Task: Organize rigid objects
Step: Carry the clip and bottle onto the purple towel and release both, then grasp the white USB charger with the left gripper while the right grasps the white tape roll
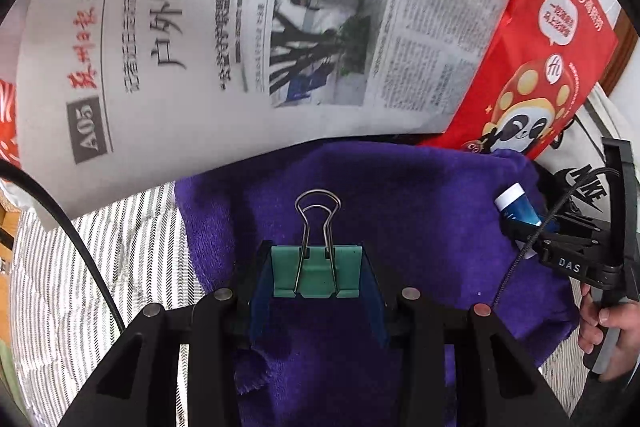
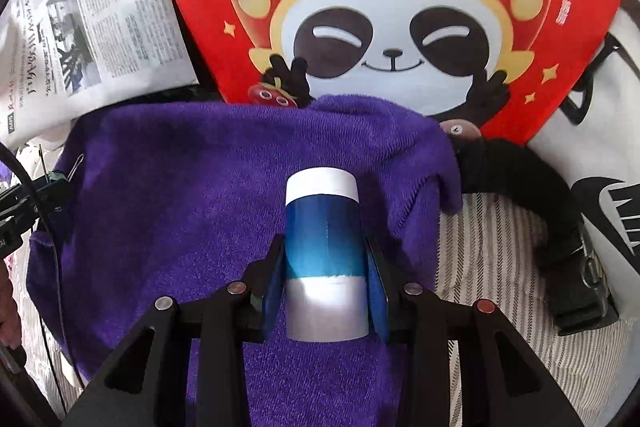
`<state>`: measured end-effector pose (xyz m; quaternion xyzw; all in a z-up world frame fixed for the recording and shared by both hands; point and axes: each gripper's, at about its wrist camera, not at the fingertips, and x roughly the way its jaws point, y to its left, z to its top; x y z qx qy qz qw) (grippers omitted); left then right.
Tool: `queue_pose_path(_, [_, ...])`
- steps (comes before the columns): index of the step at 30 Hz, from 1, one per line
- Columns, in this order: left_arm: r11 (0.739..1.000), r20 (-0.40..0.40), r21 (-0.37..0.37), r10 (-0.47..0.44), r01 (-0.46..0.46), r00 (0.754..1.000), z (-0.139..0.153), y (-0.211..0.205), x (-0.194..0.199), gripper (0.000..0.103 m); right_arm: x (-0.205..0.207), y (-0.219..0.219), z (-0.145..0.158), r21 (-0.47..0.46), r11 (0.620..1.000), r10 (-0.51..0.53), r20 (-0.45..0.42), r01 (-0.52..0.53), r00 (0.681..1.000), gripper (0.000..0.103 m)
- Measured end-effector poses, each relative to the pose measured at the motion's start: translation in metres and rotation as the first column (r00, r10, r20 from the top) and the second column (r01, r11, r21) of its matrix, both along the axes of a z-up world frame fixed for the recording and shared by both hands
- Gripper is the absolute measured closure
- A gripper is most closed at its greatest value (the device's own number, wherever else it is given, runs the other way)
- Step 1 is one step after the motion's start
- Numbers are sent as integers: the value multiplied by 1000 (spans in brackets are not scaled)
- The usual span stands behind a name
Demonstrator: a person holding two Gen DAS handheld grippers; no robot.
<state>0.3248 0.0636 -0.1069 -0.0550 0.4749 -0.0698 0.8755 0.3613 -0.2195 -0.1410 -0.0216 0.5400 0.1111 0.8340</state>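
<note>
My left gripper (image 1: pixel 316 267) is shut on a green binder clip (image 1: pixel 316 273) with silver wire handles, held over a purple towel (image 1: pixel 400 195). My right gripper (image 2: pixel 325 263) is shut on a blue and white tube (image 2: pixel 322 255), also over the purple towel (image 2: pixel 180 195). The right gripper with the tube (image 1: pixel 516 205) shows at the right of the left wrist view. The left gripper and clip (image 2: pixel 60 179) show at the left edge of the right wrist view.
A newspaper (image 1: pixel 240 27) lies behind the towel at left. A red panda-print bag (image 2: pixel 392 7) lies behind it. A white Nike bag (image 2: pixel 600 155) with a black strap (image 2: pixel 532 179) is at right. Striped cloth (image 1: pixel 100 267) lies beneath everything.
</note>
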Motion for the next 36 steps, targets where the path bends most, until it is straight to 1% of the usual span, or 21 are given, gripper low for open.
queue_pose_path(3, [1000, -11, -12, -9, 9, 1000, -6, -5, 4, 64, -1, 1, -2, -8, 1000, 4, 4, -4, 1000, 66])
queue_pose_path(5, [1000, -18, -3, -15, 15, 1000, -12, -10, 7, 64, -4, 1, -3, -4, 1000, 11, 4, -11, 1000, 65])
queue_pose_path(8, [999, -39, 35, -18, 20, 999, -23, -20, 12, 64, -5, 4, -3, 9, 999, 46, -5, -46, 999, 56])
queue_pose_path(10, [997, -29, 77, -27, 29, 999, -25, -30, 14, 64, -4, 9, -1, 5, 998, 59, -14, -58, 998, 49])
queue_pose_path(11, [996, -29, 84, -30, 32, 999, -26, -33, 14, 64, -6, 10, 2, 0, 998, 62, -5, -62, 998, 43])
queue_pose_path(12, [995, -28, 91, -30, 33, 999, -27, -35, 15, 64, -8, 14, 7, -4, 998, 65, 5, -65, 998, 38])
queue_pose_path(17, [993, -29, 110, -41, 44, 999, -29, -45, 17, 63, -20, 24, 34, -13, 996, 92, 65, -91, 994, 31])
queue_pose_path(18, [993, -32, 108, -51, 54, 998, -28, -42, 15, 57, -23, 24, 40, -11, 995, 96, 80, -95, 992, 31])
queue_pose_path(19, [991, -35, 109, -71, 74, 997, -29, -45, 15, 48, -25, 24, 44, -11, 995, 96, 88, -95, 992, 31])
queue_pose_path(21, [985, -40, 137, -98, 103, 994, -32, -64, 14, 40, -28, 20, 52, -1, 996, 93, 97, -94, 991, 31])
queue_pose_path(23, [978, -48, 182, -93, 100, 995, -34, -74, 14, 40, -32, 16, 59, 17, 996, 91, 106, -93, 990, 31])
queue_pose_path(25, [979, -62, 180, -80, 90, 995, -33, -79, 14, 40, -31, 12, 68, 39, 995, 82, 111, -87, 990, 31])
queue_pose_path(27, [983, -68, 171, -57, 68, 996, -27, -81, 11, 41, -29, 6, 77, 65, 995, 70, 114, -77, 991, 31])
queue_pose_path(30, [982, -29, 180, -44, 49, 999, -5, -80, -5, 42, -20, -7, 88, 78, 995, 59, 117, -68, 991, 31])
queue_pose_path(33, [987, -21, 157, -31, 34, 999, 17, -86, -28, 42, -31, -15, 105, 91, 994, 43, 145, -56, 989, 31])
queue_pose_path(36, [982, 18, 189, -33, 29, 999, 35, -90, -63, 42, -43, -17, 118, 106, 992, 52, 164, -69, 985, 31])
